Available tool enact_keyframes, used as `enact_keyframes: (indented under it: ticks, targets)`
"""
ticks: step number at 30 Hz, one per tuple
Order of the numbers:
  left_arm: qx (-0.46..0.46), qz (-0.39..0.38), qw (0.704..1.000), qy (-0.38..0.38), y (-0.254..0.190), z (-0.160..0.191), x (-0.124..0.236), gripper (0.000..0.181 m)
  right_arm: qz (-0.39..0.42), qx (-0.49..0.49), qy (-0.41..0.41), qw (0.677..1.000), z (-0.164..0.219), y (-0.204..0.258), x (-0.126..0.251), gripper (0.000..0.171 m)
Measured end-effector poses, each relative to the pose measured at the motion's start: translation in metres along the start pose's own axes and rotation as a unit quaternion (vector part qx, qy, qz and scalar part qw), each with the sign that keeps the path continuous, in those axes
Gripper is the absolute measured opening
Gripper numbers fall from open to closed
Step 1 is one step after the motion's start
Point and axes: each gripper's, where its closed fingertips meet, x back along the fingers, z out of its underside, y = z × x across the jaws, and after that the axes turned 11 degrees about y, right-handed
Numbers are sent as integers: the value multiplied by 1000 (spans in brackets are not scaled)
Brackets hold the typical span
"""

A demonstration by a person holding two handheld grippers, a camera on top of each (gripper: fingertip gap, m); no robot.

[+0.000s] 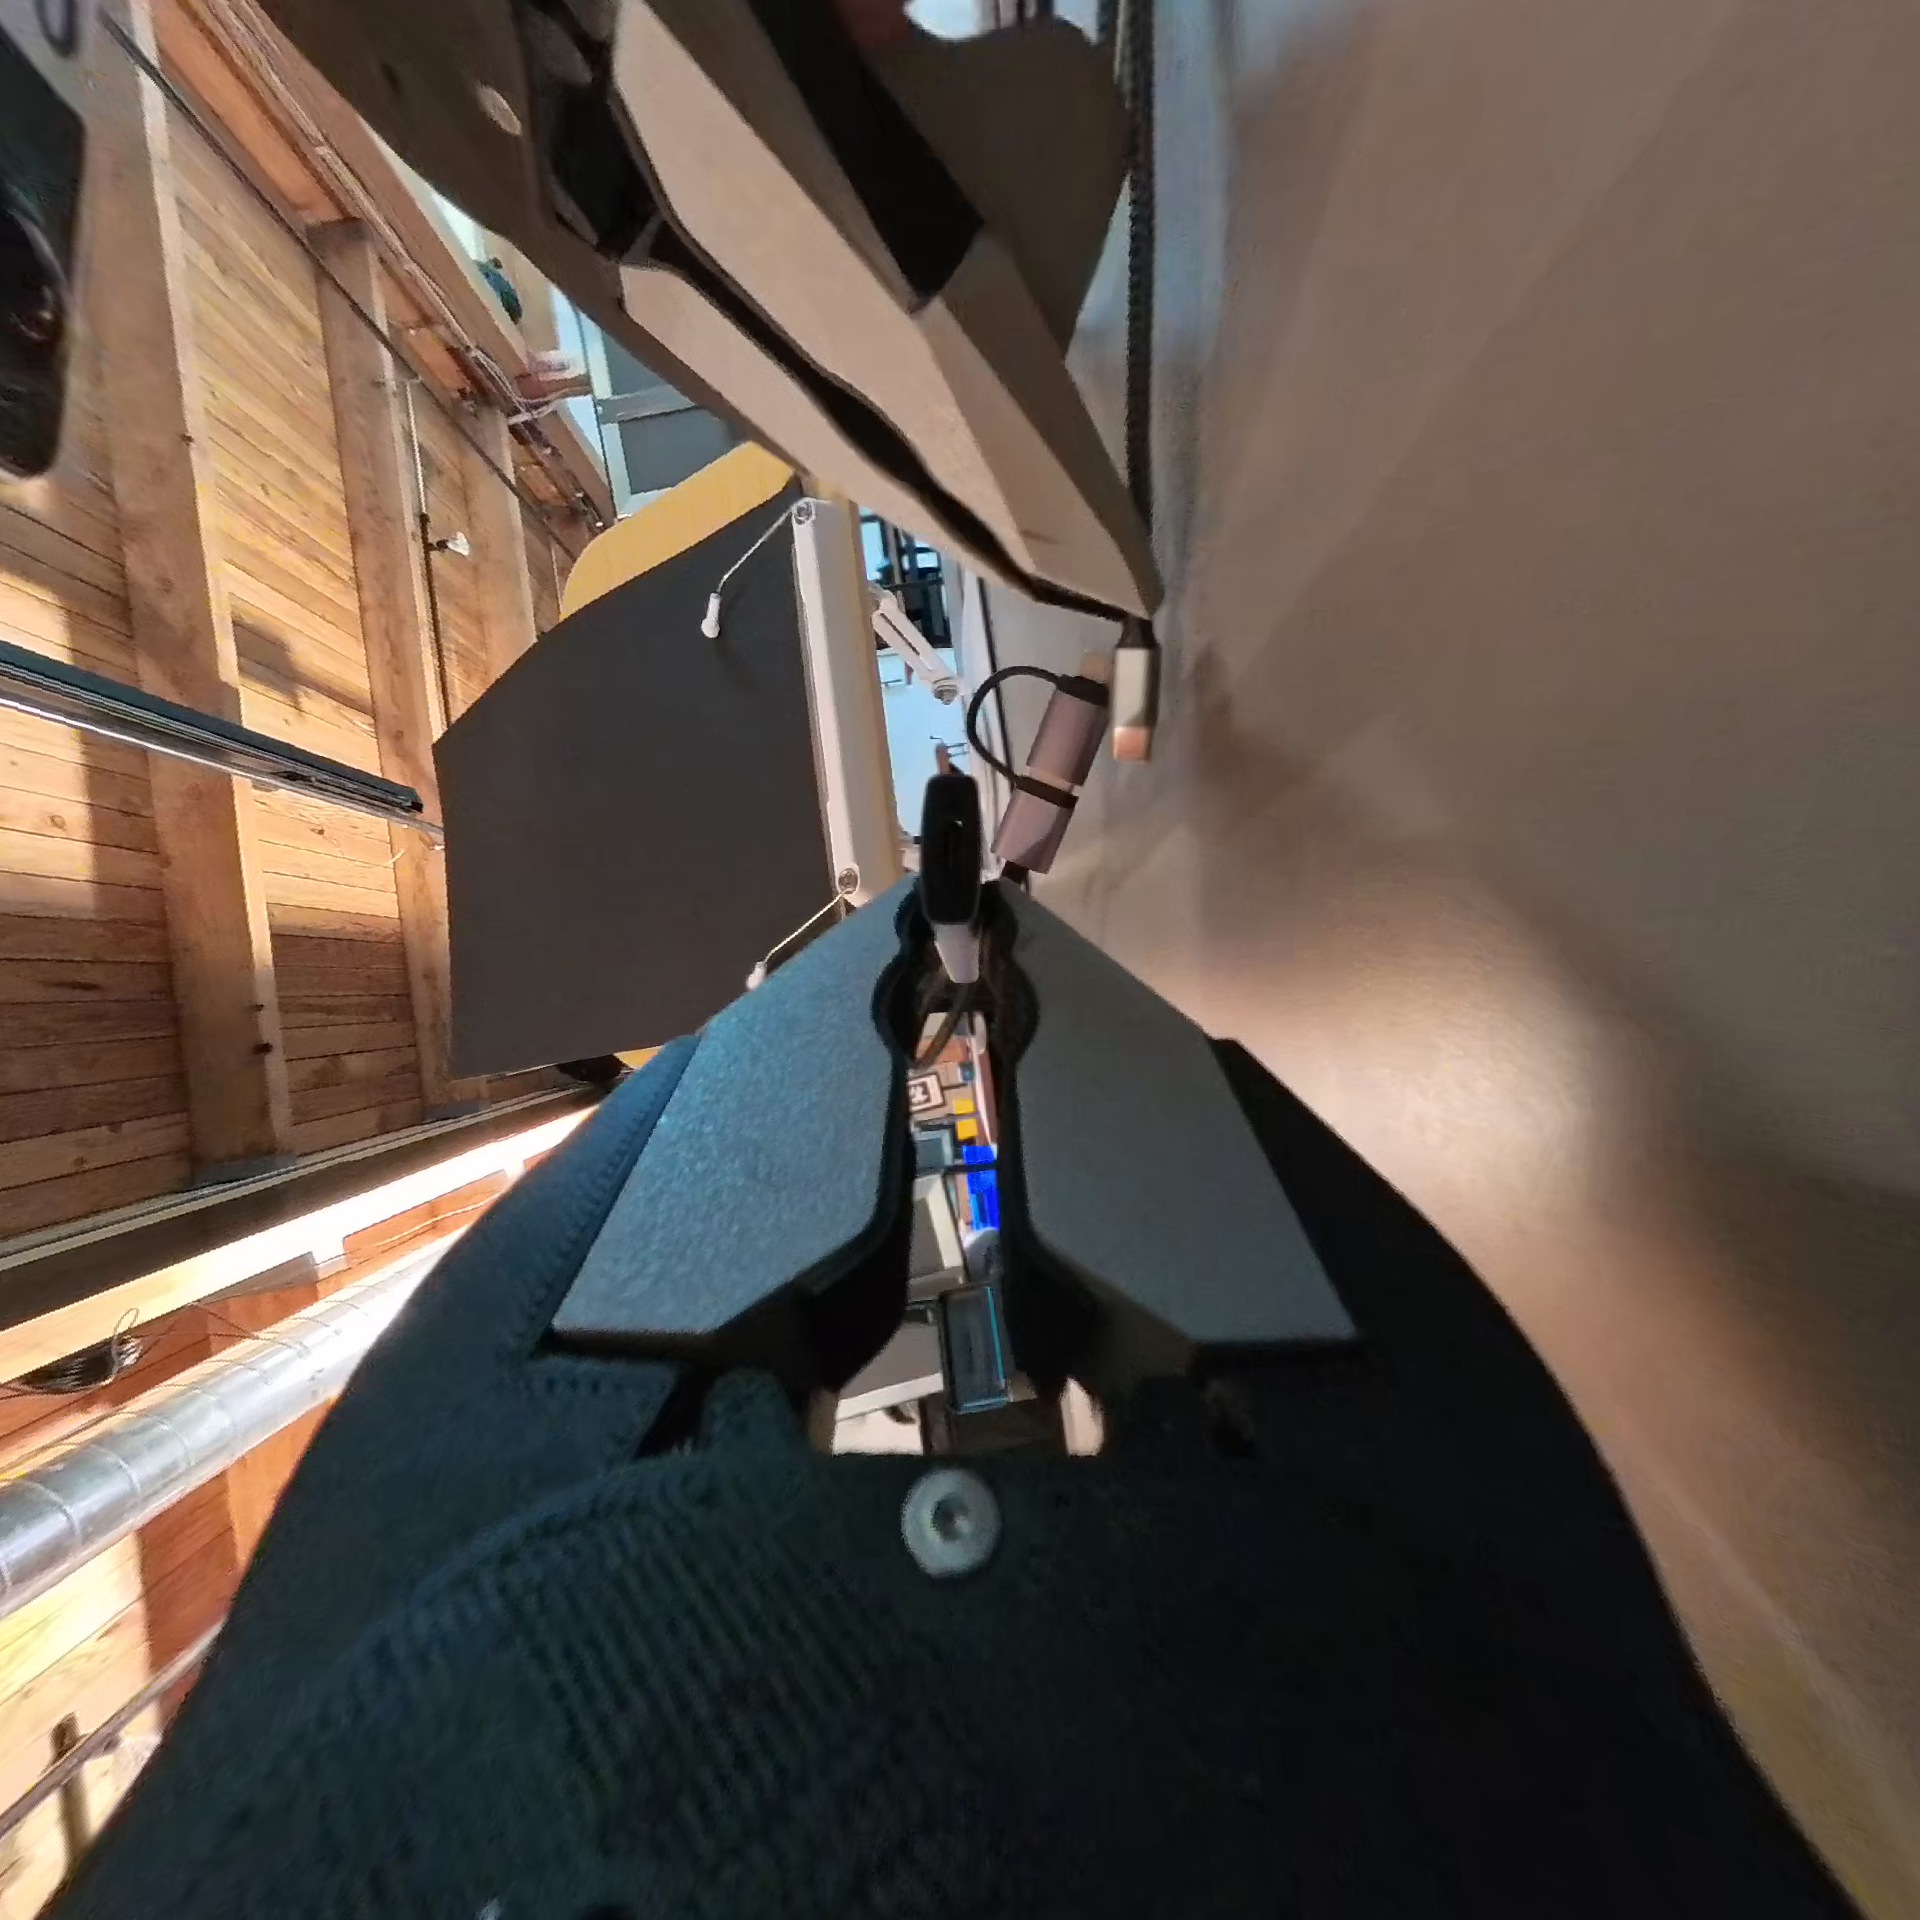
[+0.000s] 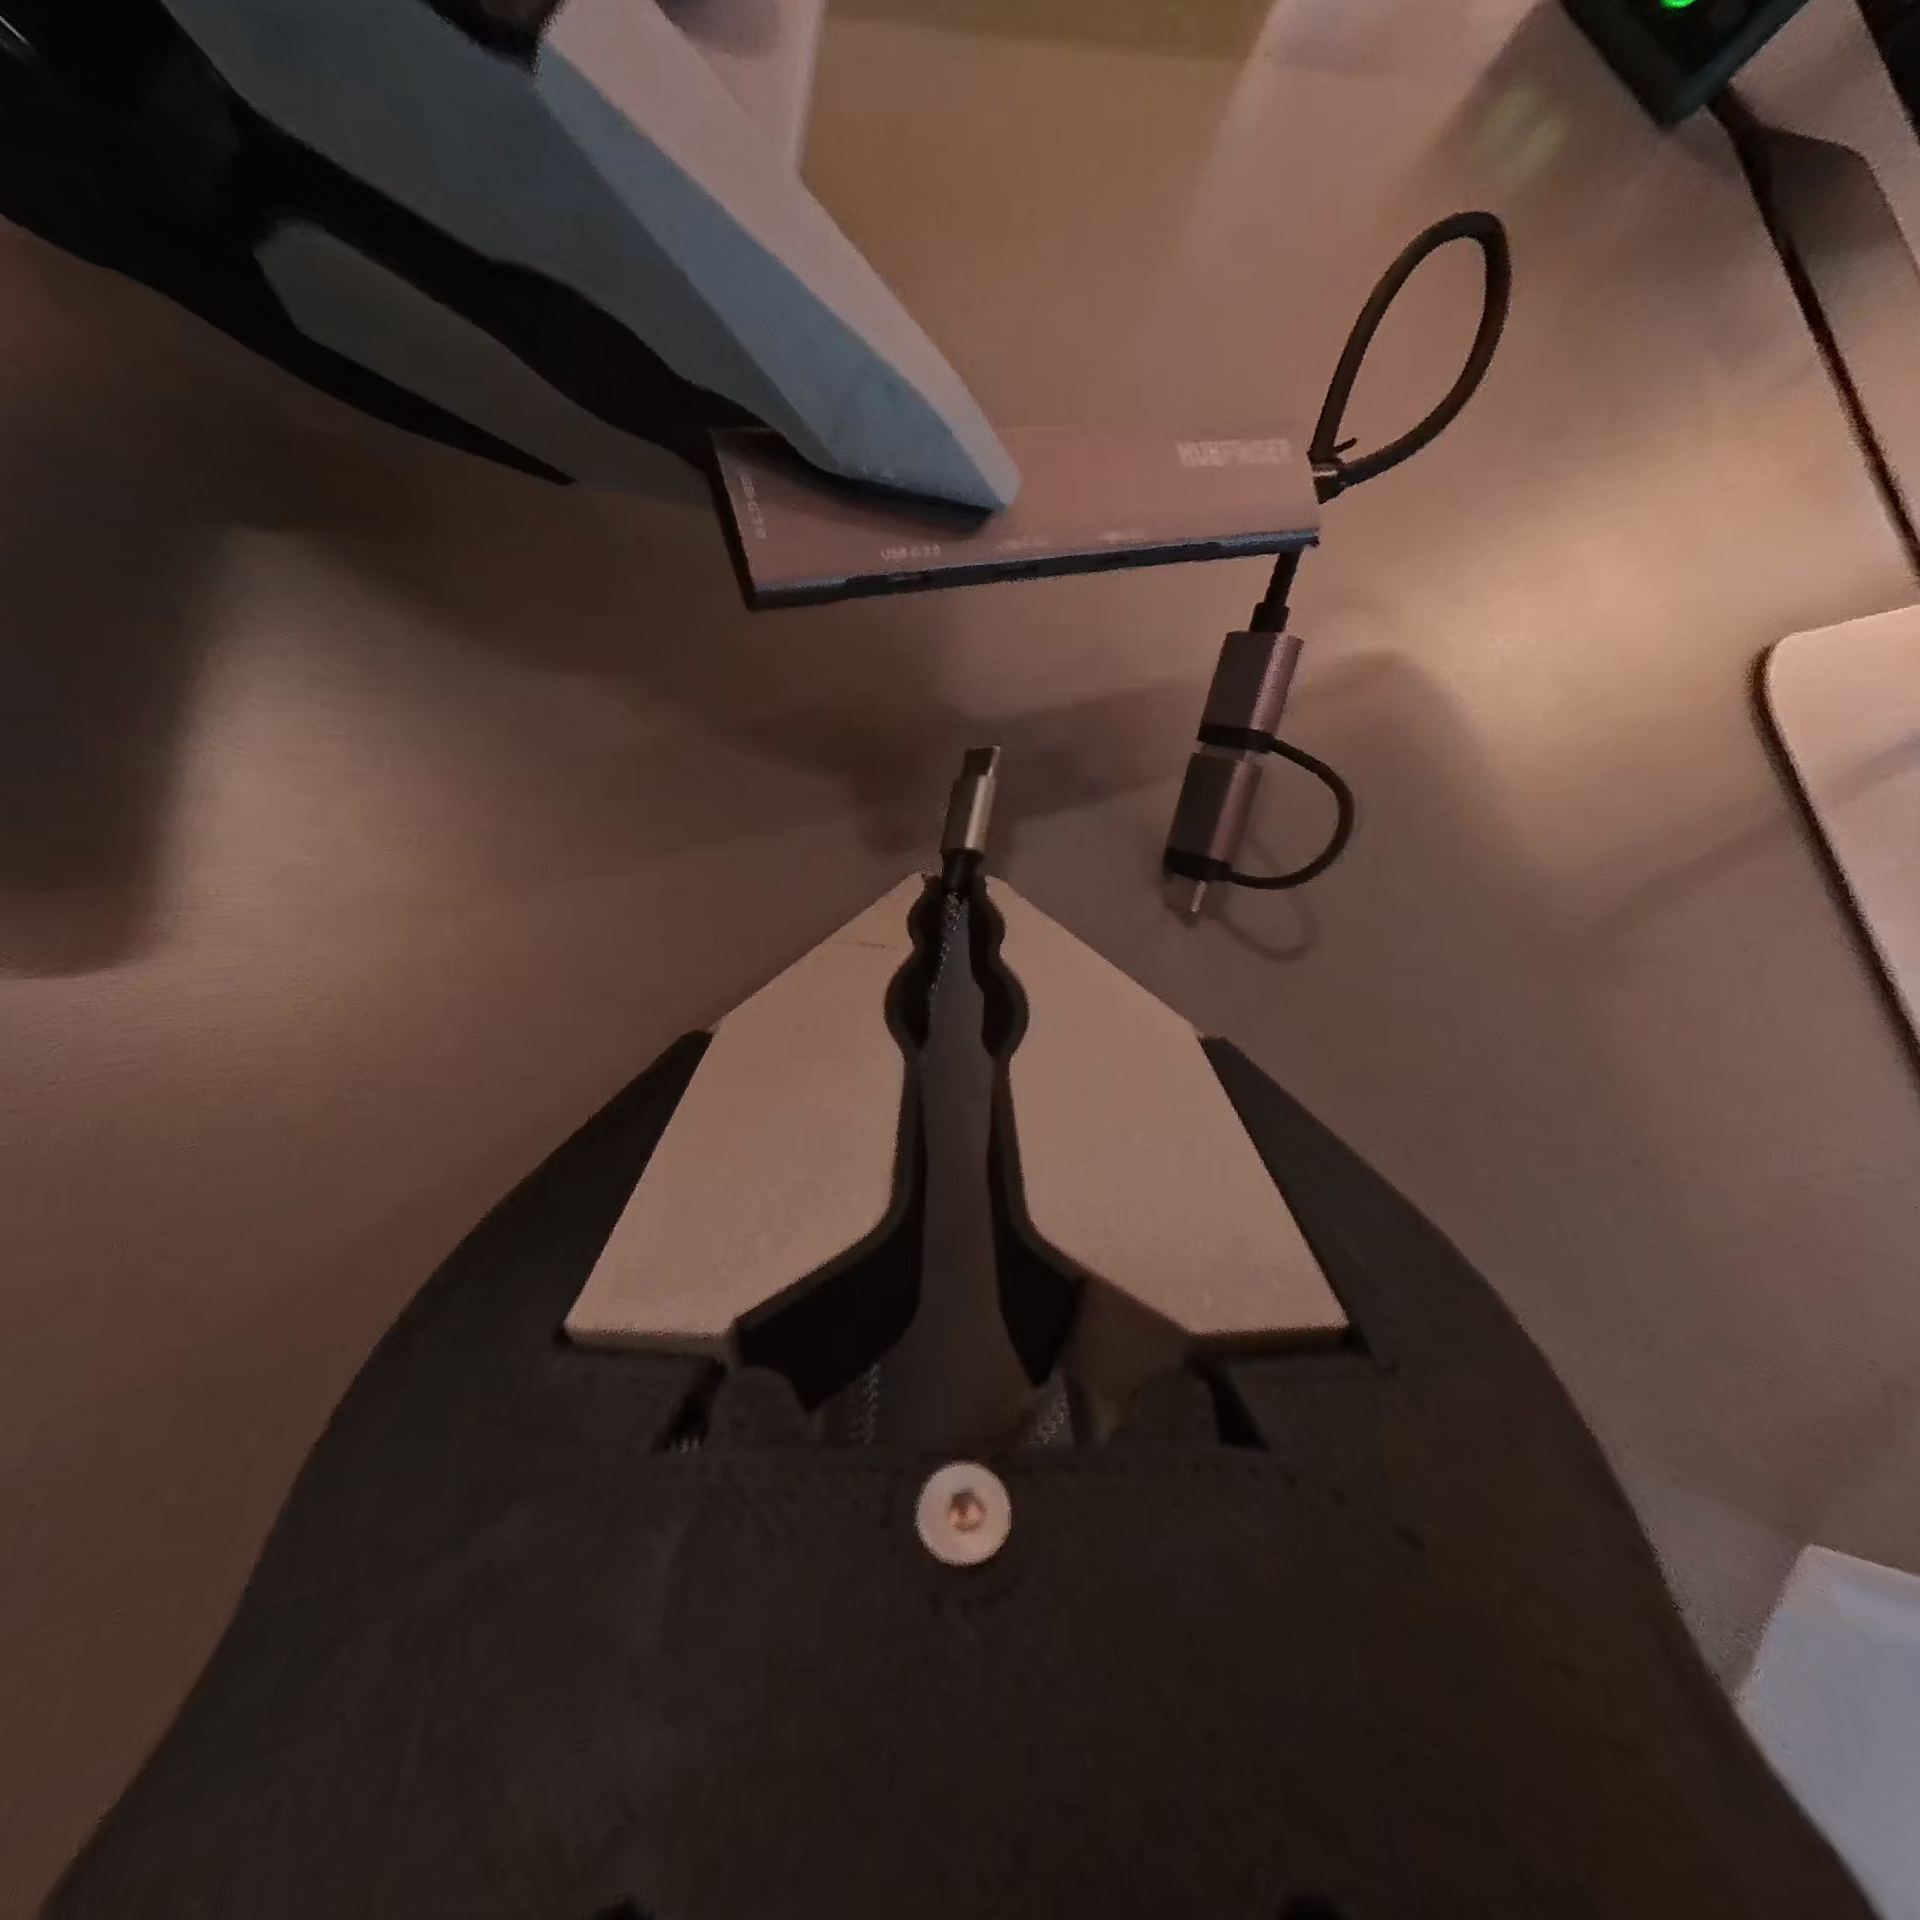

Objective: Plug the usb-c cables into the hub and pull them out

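Hub (image 2: 1091, 499), apparently grey, flat, slim

Warm wooden plank wall (image 1: 208, 623), dark panel (image 1: 623, 790), beige tabletop (image 2: 416, 727).

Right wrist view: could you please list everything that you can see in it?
hub: one, grey, on the table
hub lead: one, black with grey adapter, looped beside the hub
usb-c cable: one, dark, silver plug, pointing at the hub, apart from it
table: one, tan
flat pad: one, white, picture's right edge
device: one, dark, green light, top corner
left tongs: grey-blue, on one end of the hub
right tongs: grey, shut on the cable
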Motion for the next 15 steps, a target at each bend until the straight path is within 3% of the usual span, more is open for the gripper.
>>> enact_keyframes:
  ticks: [1, 7, 15]
  targets:
    - [-1, -3, 1000, 0, 0, 0, 1, 6, -22, -8, -11, 1000, -2, 3, 3, 3]
    - [-4, -9, 1000, -10, 0, -1, 6, 6, -173, -64, -86, 979, -17, 14, 30, 2]
    - [-14, -31, 999, -22, 6, -11, 10, 7, -241, -75, -95, 963, -17, 21, 42, 2]
